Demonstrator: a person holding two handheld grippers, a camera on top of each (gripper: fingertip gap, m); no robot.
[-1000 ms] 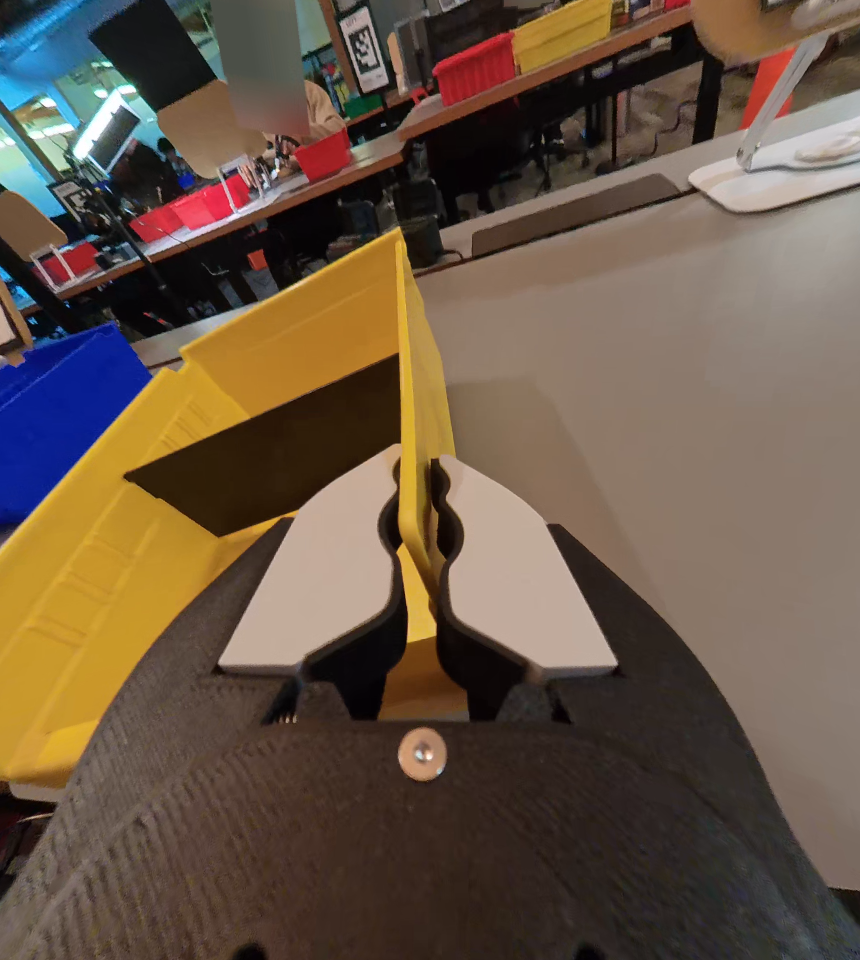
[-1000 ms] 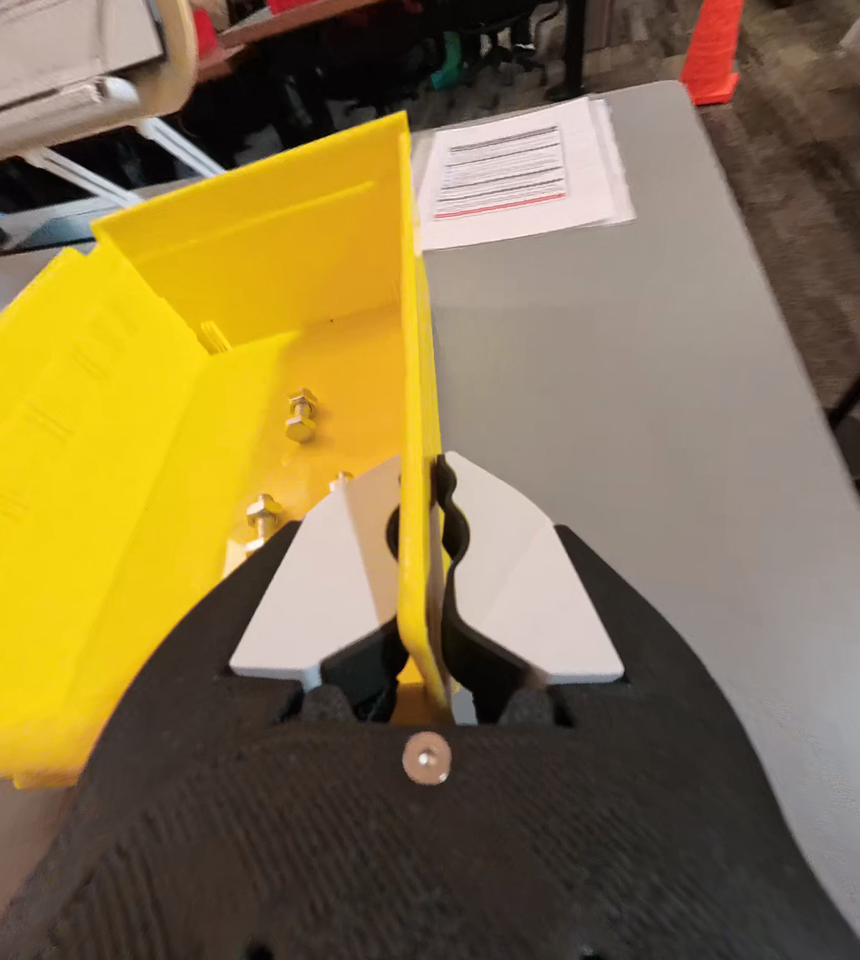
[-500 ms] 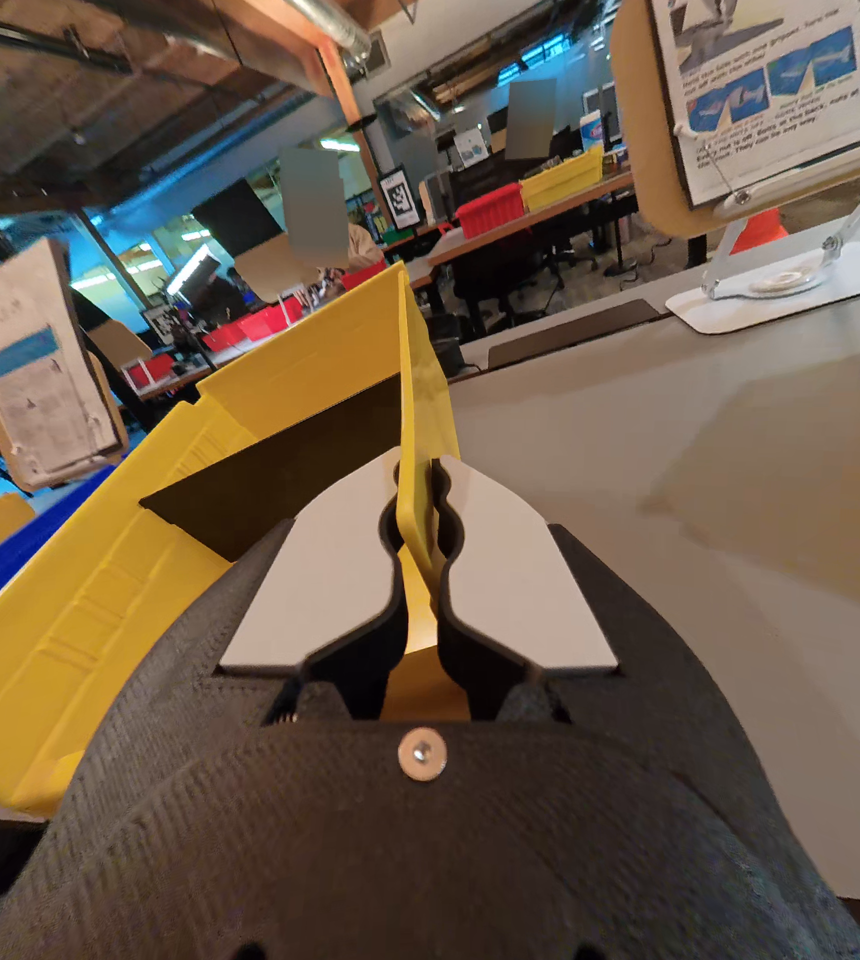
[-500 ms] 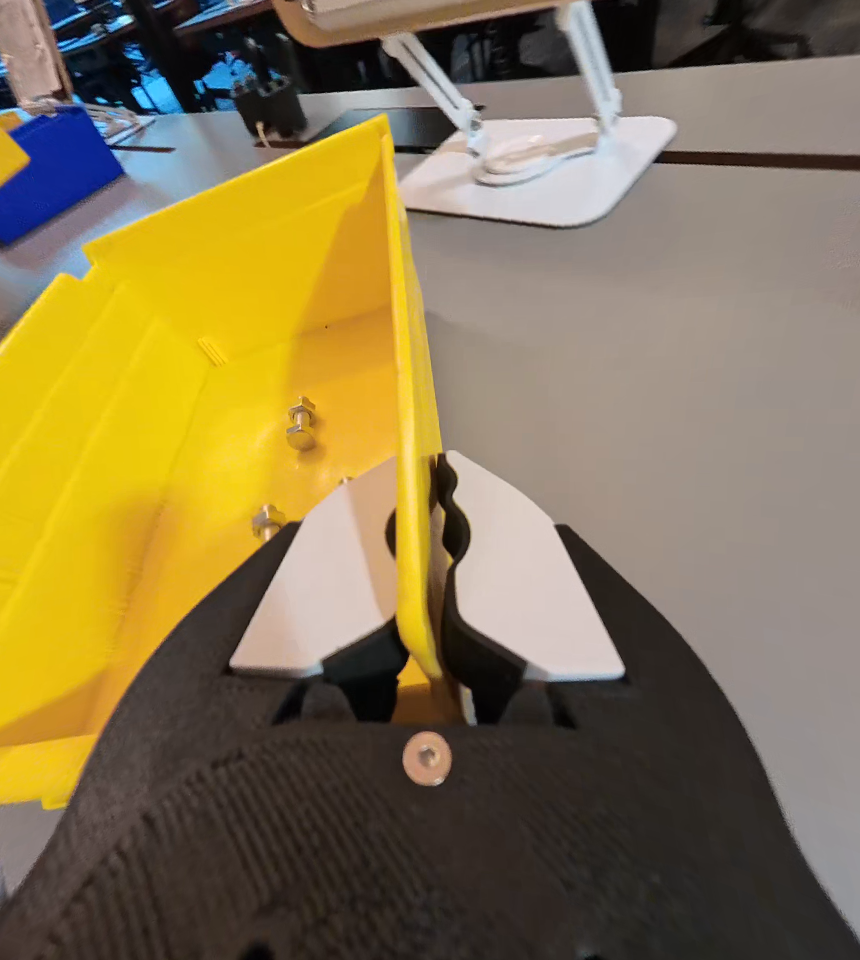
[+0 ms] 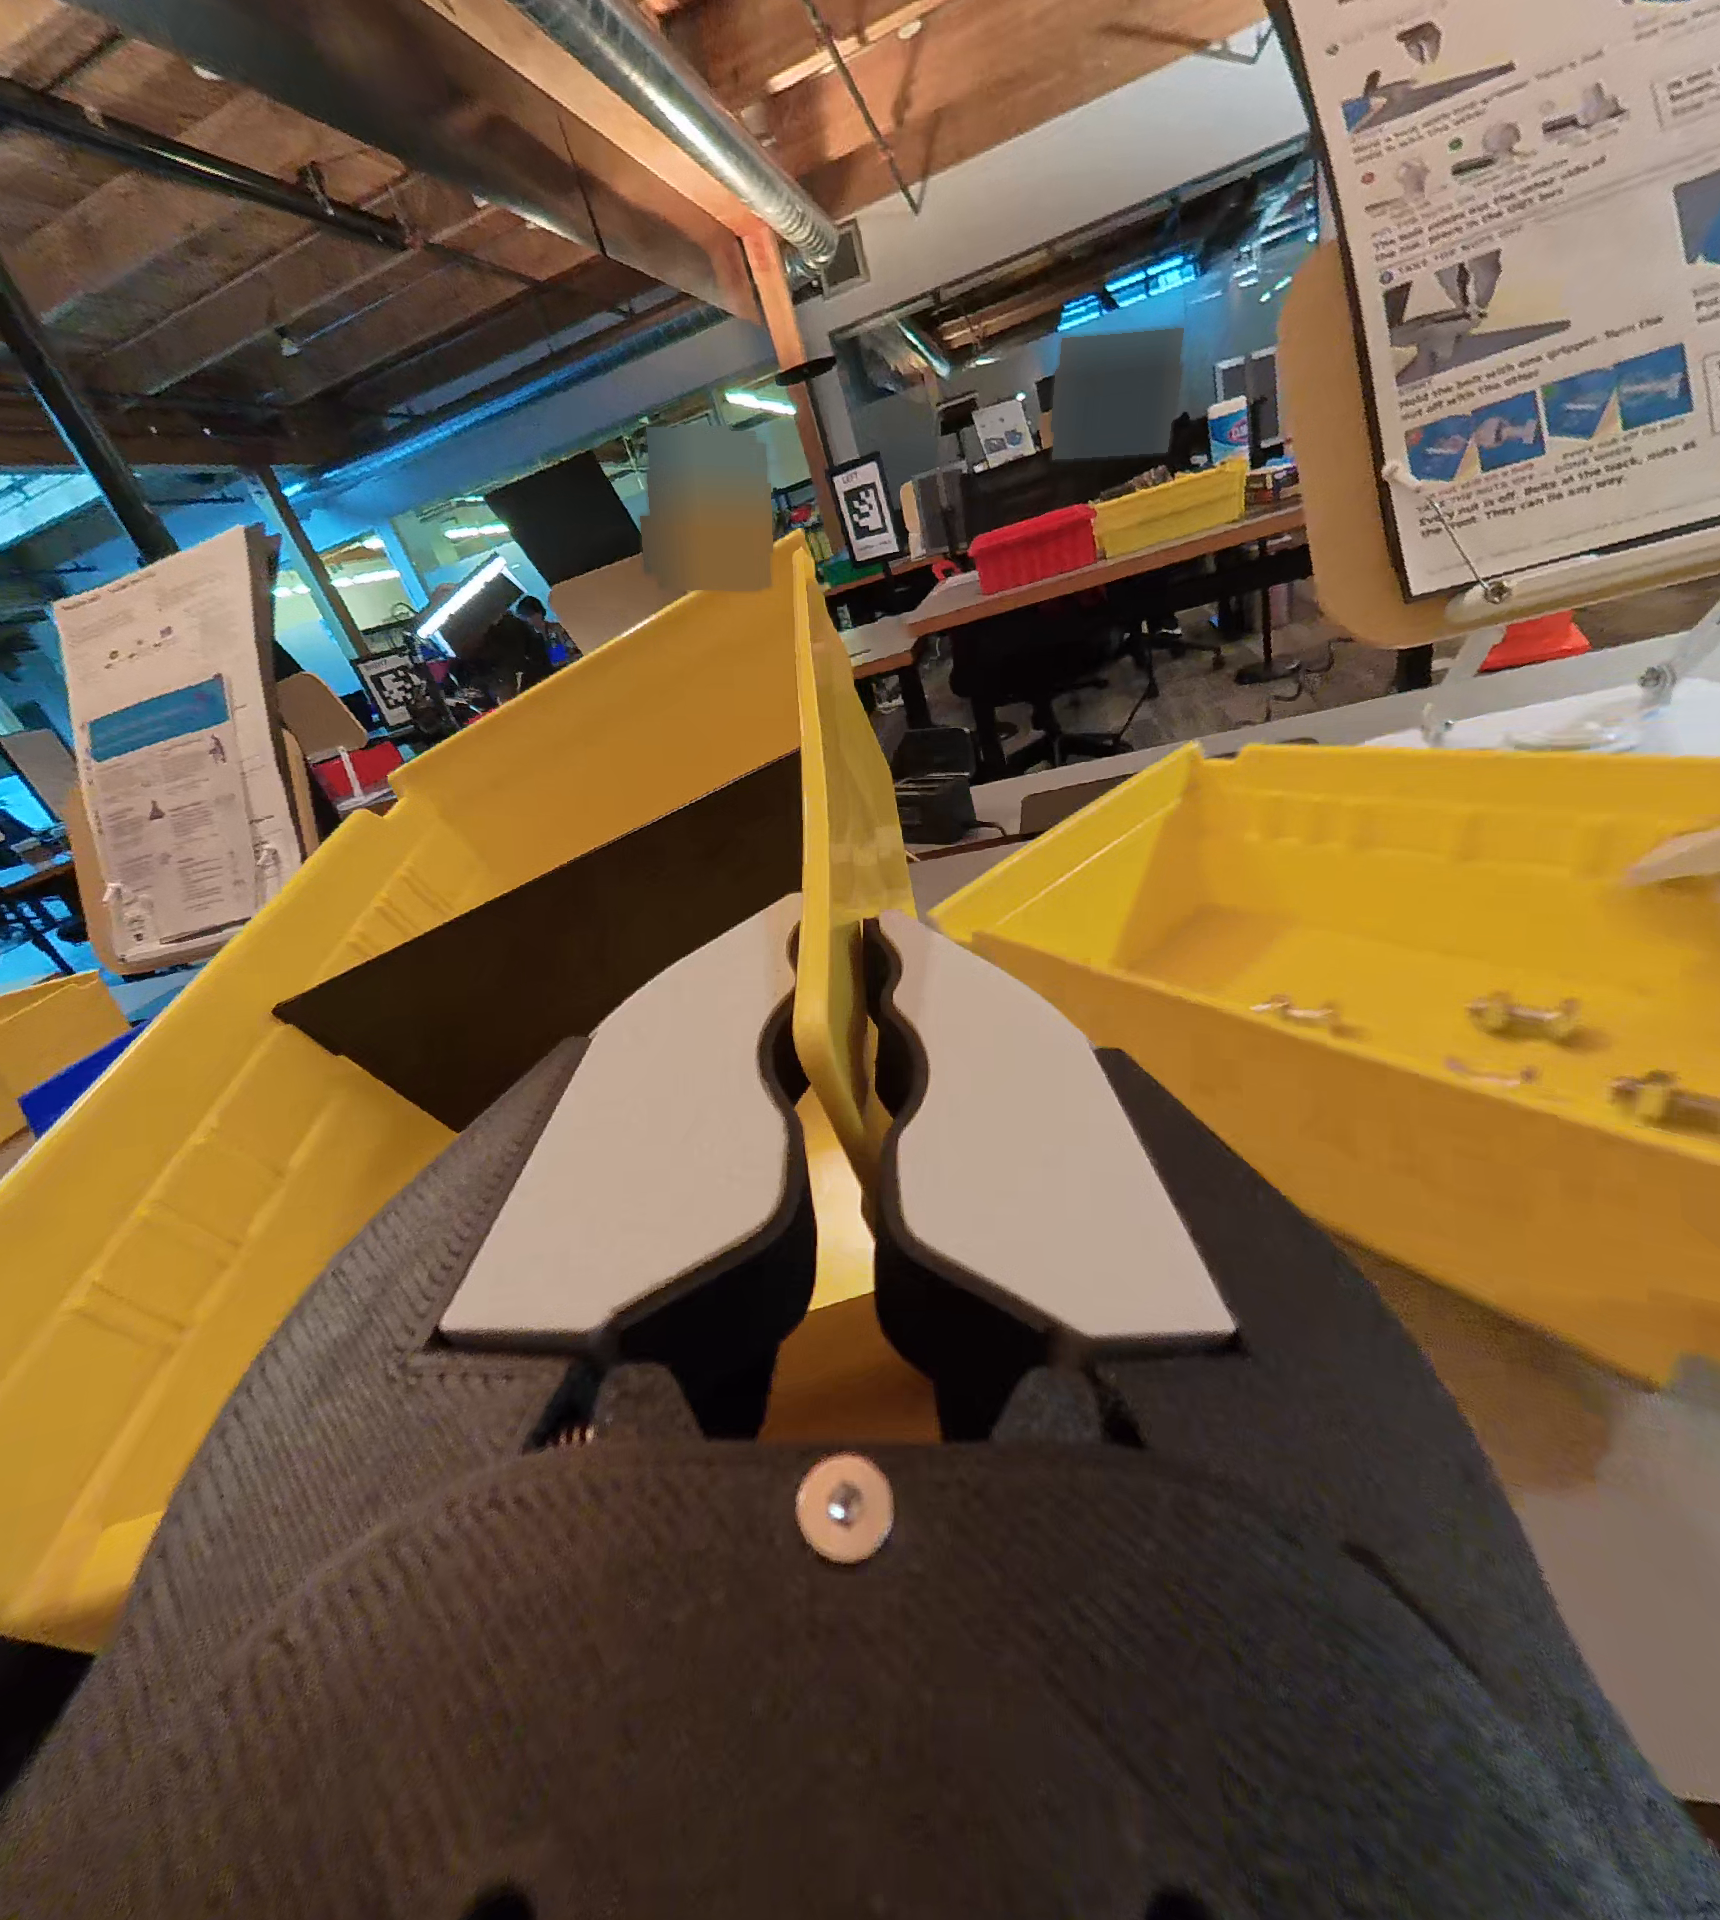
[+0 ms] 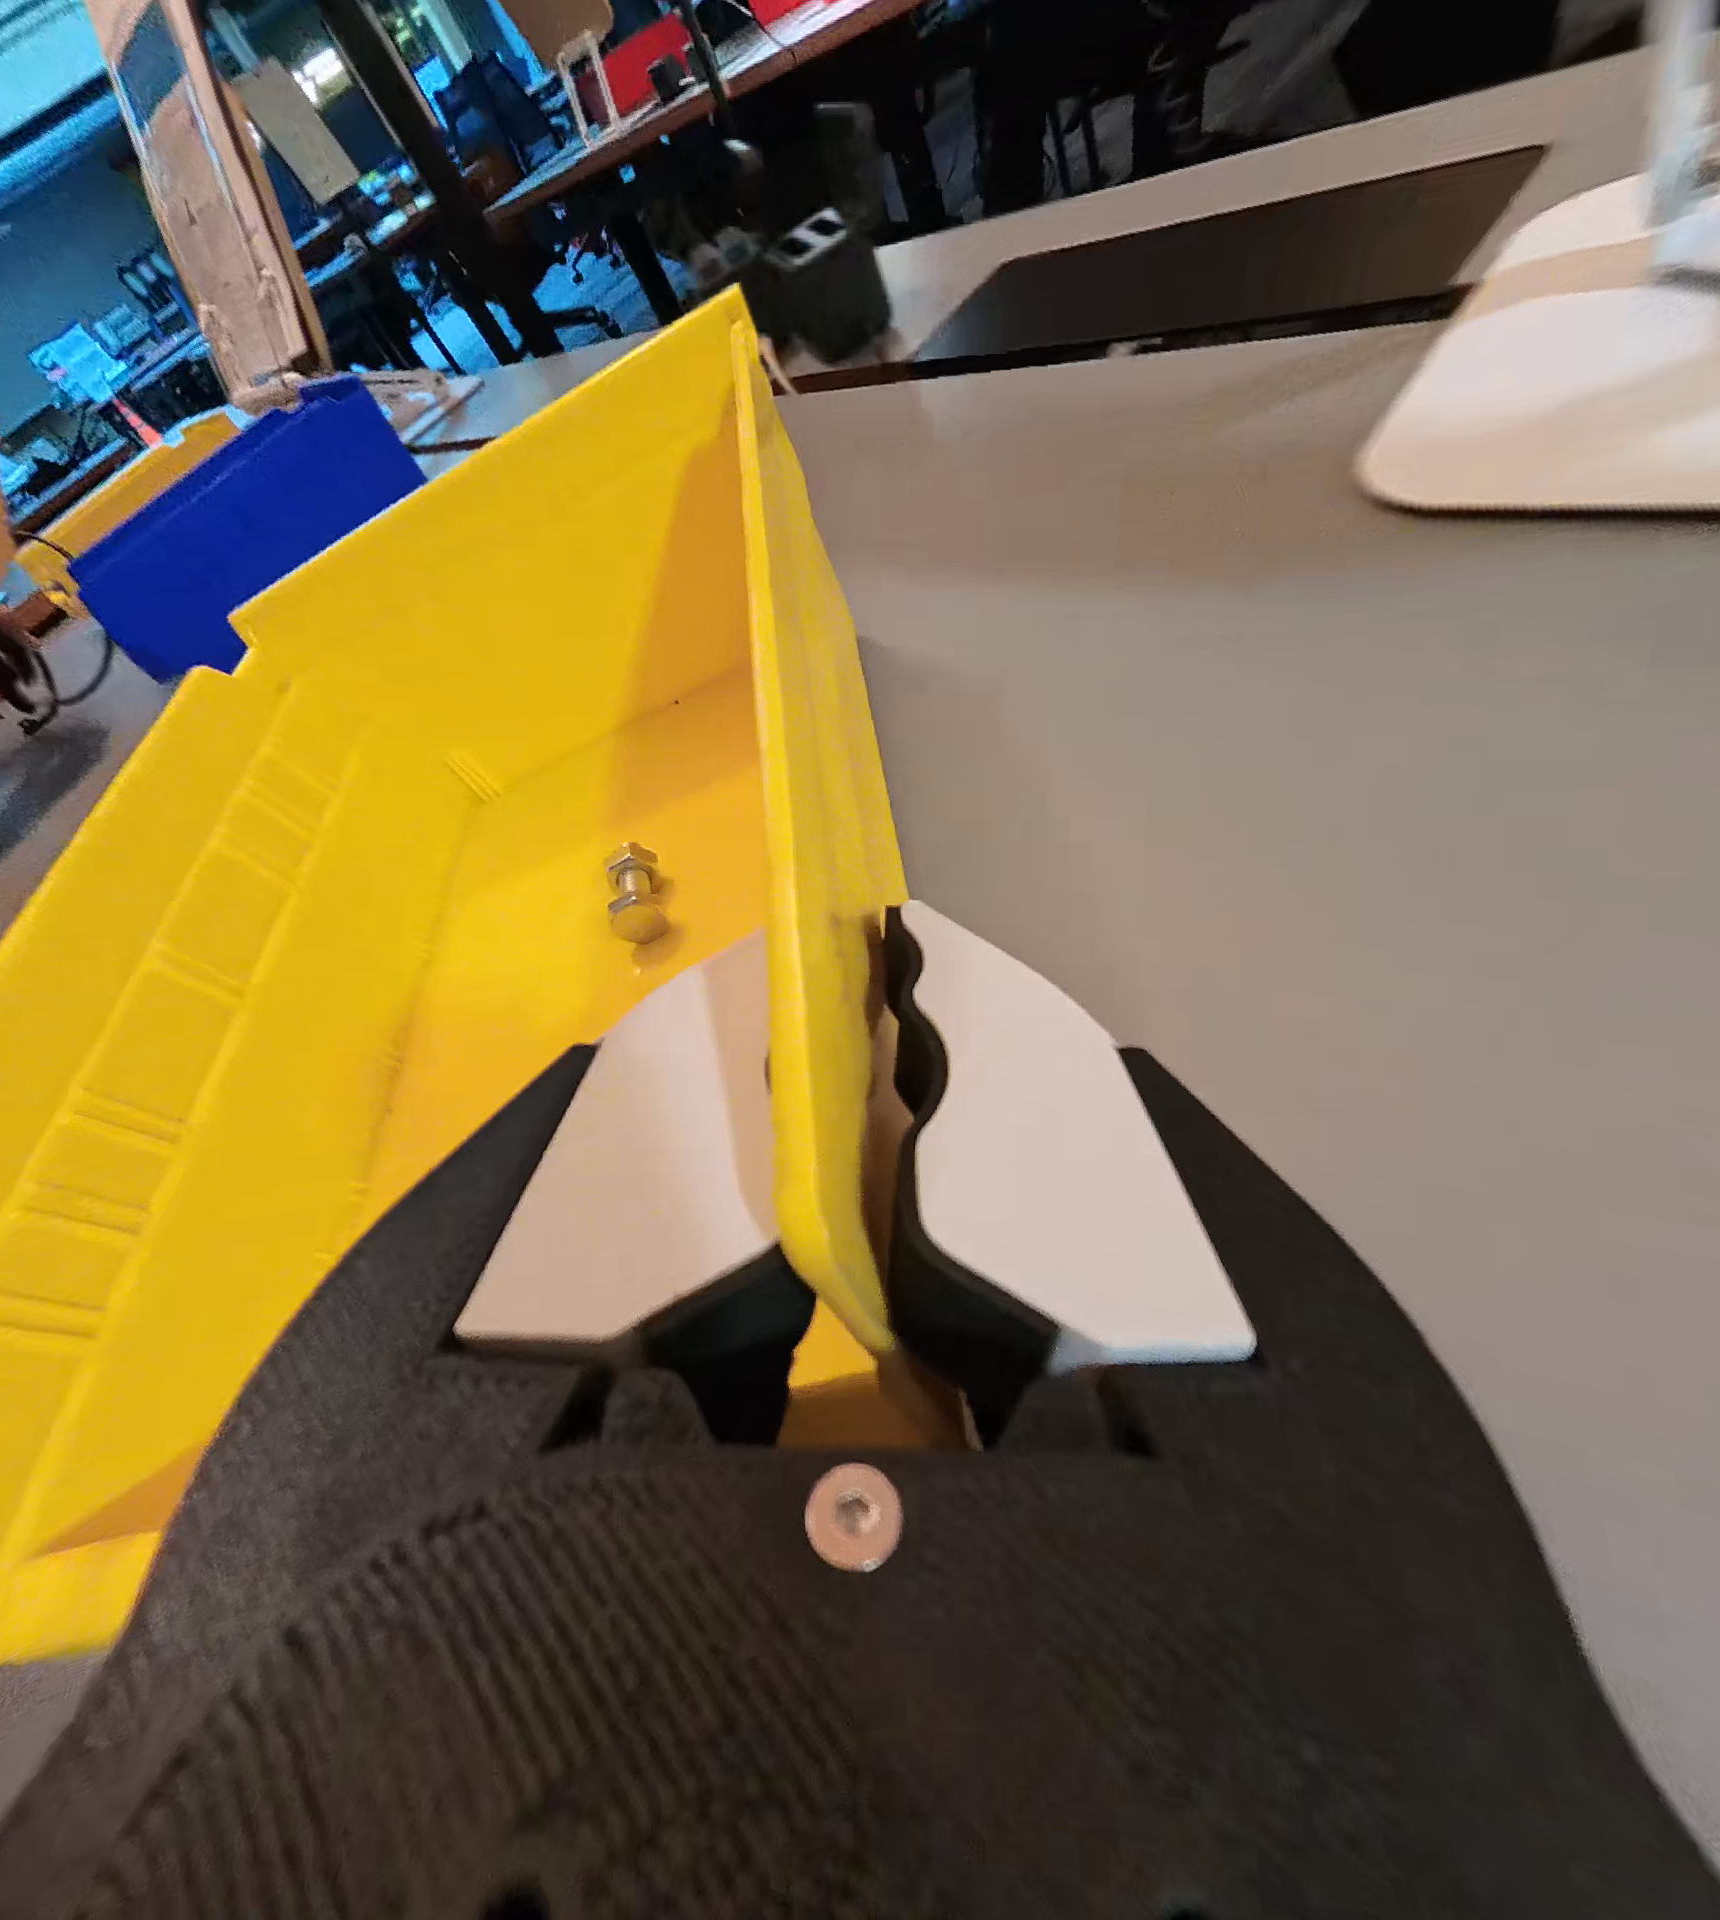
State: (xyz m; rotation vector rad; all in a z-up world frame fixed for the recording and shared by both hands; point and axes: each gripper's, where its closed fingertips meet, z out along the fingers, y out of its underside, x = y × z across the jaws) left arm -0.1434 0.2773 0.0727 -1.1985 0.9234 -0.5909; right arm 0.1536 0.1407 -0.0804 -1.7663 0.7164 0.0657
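Your left gripper (image 5: 835, 1023) is clamped on the side wall of one yellow bin (image 5: 212, 1143), your right gripper (image 6: 835, 1122) pinching another yellow bin's wall (image 6: 804, 831). Looks like thin, light, flexy plastic, so grip low near the corner; a loose bolt (image 6: 632, 894) sits just ahead of the jaws.

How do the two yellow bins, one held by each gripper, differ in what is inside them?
The left gripper is shut on the wall of a yellow bin holding a black divider; no bolts show there. The right gripper is shut on a second yellow bin that has no divider and holds bolts. Both bins are yellow plastic, each clamped by one side wall.
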